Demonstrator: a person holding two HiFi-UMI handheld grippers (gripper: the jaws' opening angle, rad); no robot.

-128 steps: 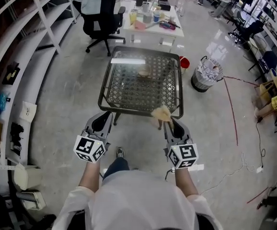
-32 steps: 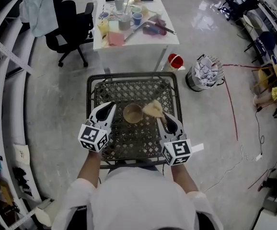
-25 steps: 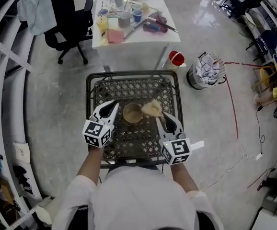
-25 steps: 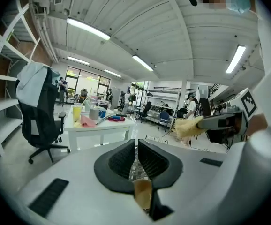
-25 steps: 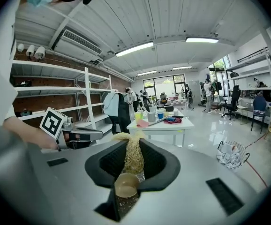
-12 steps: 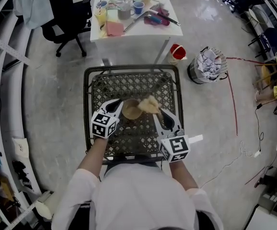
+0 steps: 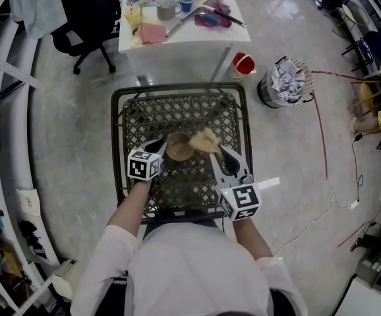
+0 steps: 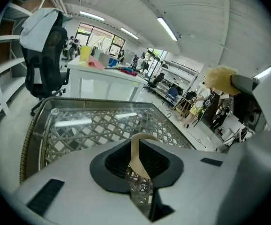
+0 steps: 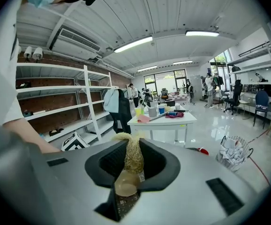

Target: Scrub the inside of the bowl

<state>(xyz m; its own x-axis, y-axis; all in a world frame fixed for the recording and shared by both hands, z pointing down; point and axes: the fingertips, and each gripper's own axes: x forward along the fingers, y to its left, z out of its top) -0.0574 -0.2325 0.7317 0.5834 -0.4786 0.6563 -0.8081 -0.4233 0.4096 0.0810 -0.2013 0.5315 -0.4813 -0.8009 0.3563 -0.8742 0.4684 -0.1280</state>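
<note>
A tan bowl (image 7: 178,146) stands on the glass-topped lattice table (image 7: 197,114). My left gripper (image 7: 162,148) is shut on the bowl's left rim (image 8: 136,150), and the thin tan edge shows between the jaws in the left gripper view. My right gripper (image 7: 213,148) is shut on a straw-coloured fibre scrubber (image 7: 205,139), which hangs at the bowl's right rim. In the right gripper view the scrubber (image 9: 133,157) fills the gap between the jaws, with the bowl (image 9: 125,185) just below it. The scrubber (image 8: 220,77) also shows at the right of the left gripper view.
Beyond the lattice table stands a white table (image 7: 177,25) with cups and cloths. A black office chair (image 7: 85,22) is at the back left, a red bucket (image 7: 244,64) and a paper-filled bin (image 7: 284,84) at the right. Shelving runs along the left.
Both grippers have moved in to the bowl. The left one has closed on its left rim. The right one has brought the scrubber to the bowl's right rim.
</note>
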